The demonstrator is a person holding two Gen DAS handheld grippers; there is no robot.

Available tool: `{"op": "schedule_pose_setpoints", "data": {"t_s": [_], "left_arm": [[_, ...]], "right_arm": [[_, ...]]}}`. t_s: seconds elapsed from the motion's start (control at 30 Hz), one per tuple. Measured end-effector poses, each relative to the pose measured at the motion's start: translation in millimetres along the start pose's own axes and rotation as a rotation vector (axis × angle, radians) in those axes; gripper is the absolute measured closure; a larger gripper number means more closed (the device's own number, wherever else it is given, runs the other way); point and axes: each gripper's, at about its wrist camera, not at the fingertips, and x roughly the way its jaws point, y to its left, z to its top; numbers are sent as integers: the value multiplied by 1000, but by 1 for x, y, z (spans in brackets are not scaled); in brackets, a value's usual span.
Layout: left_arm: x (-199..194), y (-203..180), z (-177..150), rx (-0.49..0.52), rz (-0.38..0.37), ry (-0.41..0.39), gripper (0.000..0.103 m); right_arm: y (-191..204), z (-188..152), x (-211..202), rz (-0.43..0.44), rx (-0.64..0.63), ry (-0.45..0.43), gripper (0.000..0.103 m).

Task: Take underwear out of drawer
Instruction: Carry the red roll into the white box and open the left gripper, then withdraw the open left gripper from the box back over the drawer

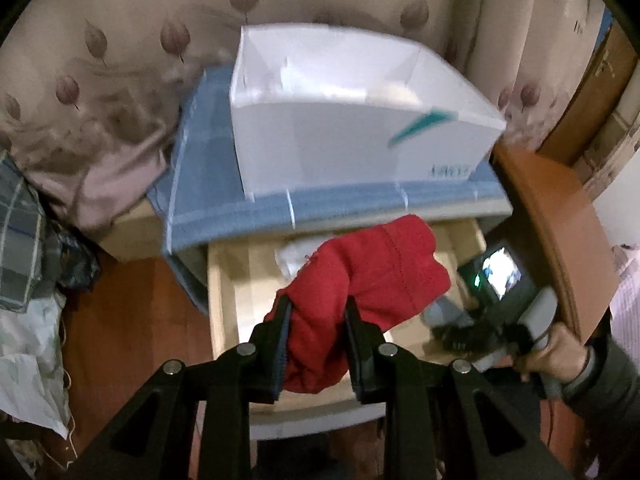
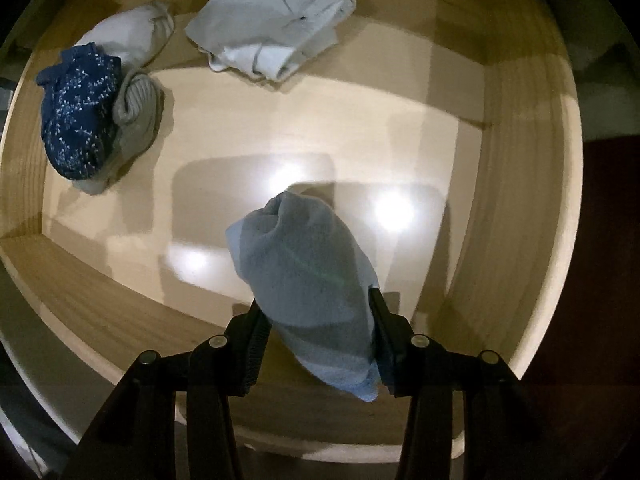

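Left gripper [image 1: 316, 316]: jaws clamped on a red folded fabric underwear piece [image 1: 368, 276], lifted above the open pale wooden drawer [image 1: 224, 304], below the front edge of the blue cloth [image 1: 208, 184] that covers the cabinet top. White open cardboard box with teal stripe [image 1: 360, 128] sits on that cloth, behind and above the drawer. Beige leaf-print curtain [image 1: 132, 40] behind the box.

Right gripper [image 2: 316, 312]: jaws closed on a light blue rolled fabric piece [image 2: 304, 264], held over the drawer floor near the drawer's front wall; whether it touches the floor can't be told. In the left wrist view the right gripper shows at the drawer's right side, a hand [image 1: 556, 356] holding its handle.

Inside the drawer, left rear corner: dark blue white-patterned bundle [image 2: 78, 116] touching a grey rolled piece [image 2: 138, 108], a white roll [image 2: 128, 36] just behind them. Rear middle: white folded garment [image 2: 272, 28].
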Motion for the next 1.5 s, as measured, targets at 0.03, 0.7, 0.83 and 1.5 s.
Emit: {"op": "schedule_pose_setpoints", "data": {"t_s": [0.03, 0.7, 0.83, 1.5], "left_arm": [[-6, 0, 3, -1, 1, -16, 79], [-14, -13, 148, -10, 182, -272, 79], [17, -15, 161, -10, 199, -208, 77], [24, -7, 150, -9, 244, -156, 51]], "right_arm": [[-2, -1, 0, 5, 8, 1, 60], [-27, -9, 8, 37, 41, 7, 60], [-16, -11, 3, 32, 43, 6, 60], [-21, -7, 1, 22, 40, 16, 58]]}}
